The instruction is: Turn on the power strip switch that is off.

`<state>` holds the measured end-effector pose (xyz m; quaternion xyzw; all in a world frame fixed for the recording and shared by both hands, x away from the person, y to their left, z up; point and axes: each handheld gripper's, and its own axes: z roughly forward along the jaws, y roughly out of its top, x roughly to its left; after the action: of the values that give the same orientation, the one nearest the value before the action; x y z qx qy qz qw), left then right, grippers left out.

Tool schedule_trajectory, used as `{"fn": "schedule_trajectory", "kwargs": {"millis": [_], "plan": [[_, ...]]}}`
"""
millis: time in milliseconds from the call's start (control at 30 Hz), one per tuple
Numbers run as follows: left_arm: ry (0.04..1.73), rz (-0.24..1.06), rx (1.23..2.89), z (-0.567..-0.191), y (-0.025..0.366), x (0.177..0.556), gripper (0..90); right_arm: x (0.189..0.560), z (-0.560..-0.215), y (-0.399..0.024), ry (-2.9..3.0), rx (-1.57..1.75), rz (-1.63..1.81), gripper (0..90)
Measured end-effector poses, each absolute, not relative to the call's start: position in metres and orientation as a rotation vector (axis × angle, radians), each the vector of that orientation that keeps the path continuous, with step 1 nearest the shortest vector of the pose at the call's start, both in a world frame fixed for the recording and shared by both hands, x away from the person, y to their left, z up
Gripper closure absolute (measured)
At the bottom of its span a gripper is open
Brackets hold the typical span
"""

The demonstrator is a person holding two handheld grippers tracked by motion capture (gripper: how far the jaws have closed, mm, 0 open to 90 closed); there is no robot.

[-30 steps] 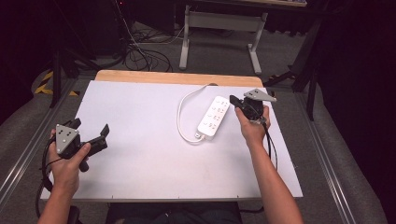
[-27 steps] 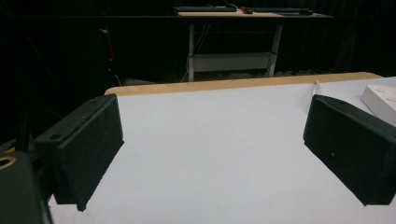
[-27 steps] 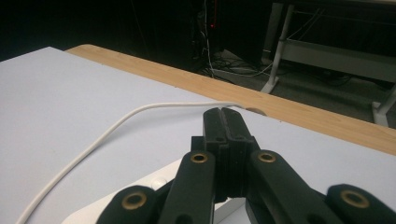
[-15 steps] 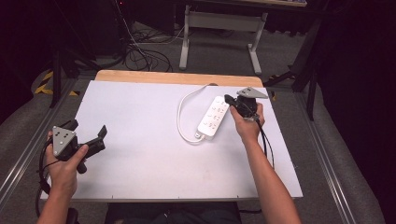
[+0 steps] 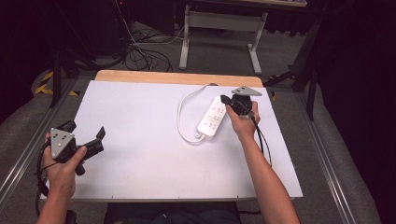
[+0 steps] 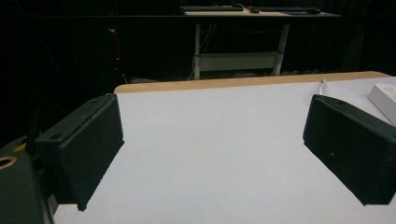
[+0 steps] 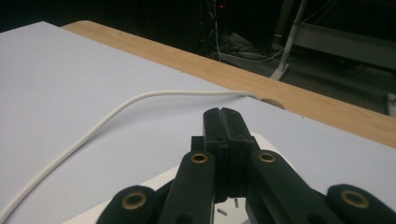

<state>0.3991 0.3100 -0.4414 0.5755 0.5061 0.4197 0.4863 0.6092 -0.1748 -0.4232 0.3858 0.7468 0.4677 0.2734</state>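
Both jaws of your right gripper (image 7: 222, 122) are pressing flat against each other, with nothing between them. In the right gripper view they are pointing over the far end of the white power strip (image 5: 215, 118), and a small part of its top with two socket slots is showing just under them. Whether the tips are touching the strip, the pictures are not showing clearly. From the high view, your right hand (image 5: 242, 122) is holding this gripper at the right edge of the strip, close to its far end.

Your power strip is lying on the white table (image 5: 140, 121), in the right half, with its long side running from near to far. Its white cable (image 5: 183, 112) is leaving the far end, bending in a loop to the left and coming back to the near end of the strip.

Your left gripper (image 5: 86, 140) is standing with its jaws wide apart and holding nothing. Your left hand (image 5: 63, 161) is keeping it over the near left corner of the table, well apart from the strip.
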Motion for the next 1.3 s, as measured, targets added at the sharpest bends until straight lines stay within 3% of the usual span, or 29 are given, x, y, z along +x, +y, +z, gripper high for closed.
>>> {"fn": "schedule_trajectory", "kwargs": {"millis": [533, 1300], "plan": [[1.234, 1.022, 1.402, -0.442, 0.311, 0.397, 5.8, 0.634, -0.459, -0.150, 2.153, 1.013, 1.098, 90.0], [1.224, 1.023, 1.410, -0.442, 0.310, 0.396, 6.2, 0.641, -0.468, -0.156, 2.155, 1.100, 1.078, 90.0]]}}
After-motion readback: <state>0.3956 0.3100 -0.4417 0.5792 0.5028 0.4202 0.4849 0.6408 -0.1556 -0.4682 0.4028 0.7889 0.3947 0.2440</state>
